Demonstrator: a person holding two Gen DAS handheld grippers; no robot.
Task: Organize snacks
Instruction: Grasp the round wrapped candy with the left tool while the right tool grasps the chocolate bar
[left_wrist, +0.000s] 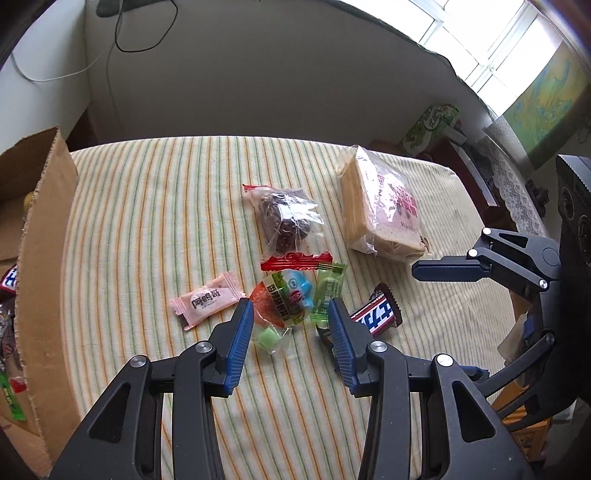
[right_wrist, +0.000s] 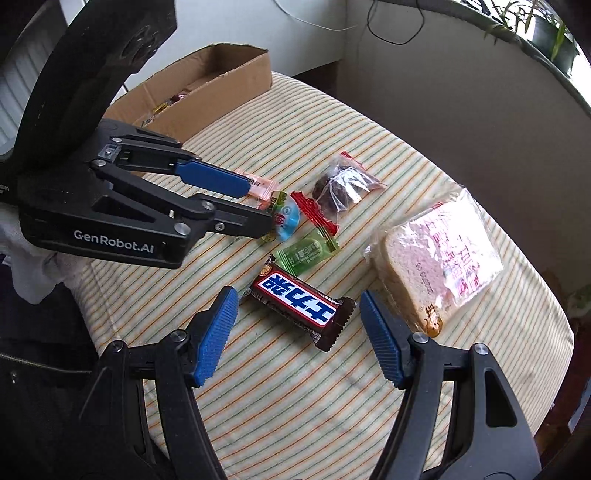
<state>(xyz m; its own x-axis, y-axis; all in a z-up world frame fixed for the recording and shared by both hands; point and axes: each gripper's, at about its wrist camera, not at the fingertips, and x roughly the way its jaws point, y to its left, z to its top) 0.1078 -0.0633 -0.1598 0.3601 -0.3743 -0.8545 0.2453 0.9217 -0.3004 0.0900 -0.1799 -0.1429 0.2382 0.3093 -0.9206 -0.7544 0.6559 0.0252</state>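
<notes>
right tongs (right_wrist: 297, 325) are gaping, empty, straddling the chocolate bar (right_wrist: 297, 302) lengthwise; left tongs (left_wrist: 290, 314) are hovering part-open, empty, over the jelly cup (left_wrist: 282, 301).

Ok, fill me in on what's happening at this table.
A person is sorting snacks with two handheld grippers. The left gripper hangs open over the colourful jelly cup; the right gripper hangs open around the chocolate bar. Neither grips yet. The cardboard box already holds some snacks.
</notes>
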